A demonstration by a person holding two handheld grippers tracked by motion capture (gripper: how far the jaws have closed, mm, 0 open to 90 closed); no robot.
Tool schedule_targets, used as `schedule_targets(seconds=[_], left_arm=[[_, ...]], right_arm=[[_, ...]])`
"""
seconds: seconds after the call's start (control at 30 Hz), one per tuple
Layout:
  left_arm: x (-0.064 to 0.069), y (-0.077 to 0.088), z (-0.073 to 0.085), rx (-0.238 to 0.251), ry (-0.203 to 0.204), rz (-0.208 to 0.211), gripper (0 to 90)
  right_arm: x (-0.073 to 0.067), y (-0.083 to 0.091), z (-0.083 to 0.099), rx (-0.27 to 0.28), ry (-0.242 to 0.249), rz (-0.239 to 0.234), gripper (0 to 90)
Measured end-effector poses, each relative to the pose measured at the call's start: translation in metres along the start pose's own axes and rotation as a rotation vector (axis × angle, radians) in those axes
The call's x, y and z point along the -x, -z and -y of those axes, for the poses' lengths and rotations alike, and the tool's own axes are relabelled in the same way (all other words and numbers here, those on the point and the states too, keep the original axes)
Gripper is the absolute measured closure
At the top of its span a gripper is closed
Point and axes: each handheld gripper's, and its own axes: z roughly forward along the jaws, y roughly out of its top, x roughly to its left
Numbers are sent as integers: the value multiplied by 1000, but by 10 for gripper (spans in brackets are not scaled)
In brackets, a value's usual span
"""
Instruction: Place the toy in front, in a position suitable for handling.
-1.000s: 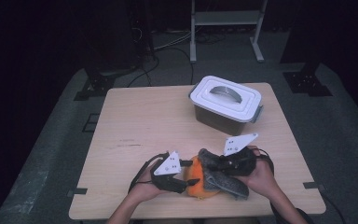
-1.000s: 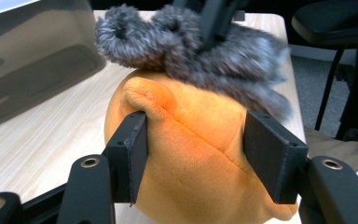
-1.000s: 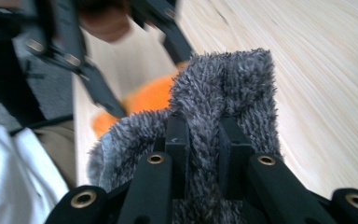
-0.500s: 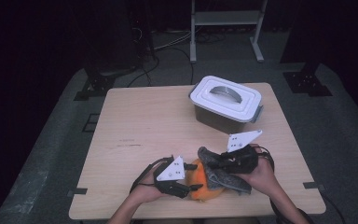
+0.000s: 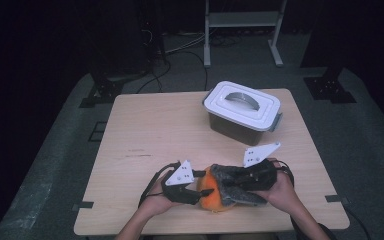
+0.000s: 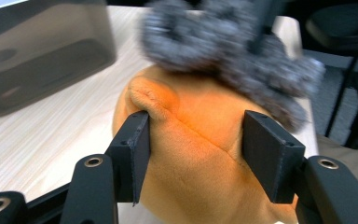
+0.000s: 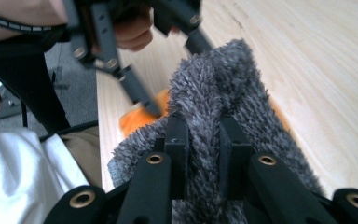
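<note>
An orange plush toy (image 5: 211, 200) lies near the table's front edge, with a grey fuzzy cloth (image 5: 232, 186) draped over its top. My left gripper (image 5: 203, 192) comes in from the left. Its jaws have just been closing on the orange plush (image 6: 191, 154), and both pads (image 6: 135, 140) now press into its sides. My right gripper (image 5: 230, 181) reaches in from the right. In the right gripper view it (image 7: 204, 135) is shut on a fold of the grey cloth (image 7: 214, 88), and some orange plush (image 7: 137, 119) shows underneath.
A grey lidded plastic container (image 5: 242, 107) with a handle stands at the back right of the wooden table (image 5: 150, 130). It shows blurred in the left gripper view as the container (image 6: 42, 56). Dark floor, cables and a metal rack leg lie beyond the table.
Both hands stay at the plush. The left gripper has tilted slightly and sits a little closer against the orange toy.
</note>
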Motion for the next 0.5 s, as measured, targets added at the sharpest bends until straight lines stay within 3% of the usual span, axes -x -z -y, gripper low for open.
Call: schedule_targets(seconds=[0.23,0.37,0.5], left_arm=[[-3,5,-3,34,11,19,409],[-3,1,-1,32,23,32,477],[-5,-2,0,34,54,18,505]], right_arm=[[9,-3,8,-4,-12,68,762],[19,0,11,11,-40,105,765],[10,1,6,9,-14,125,769]])
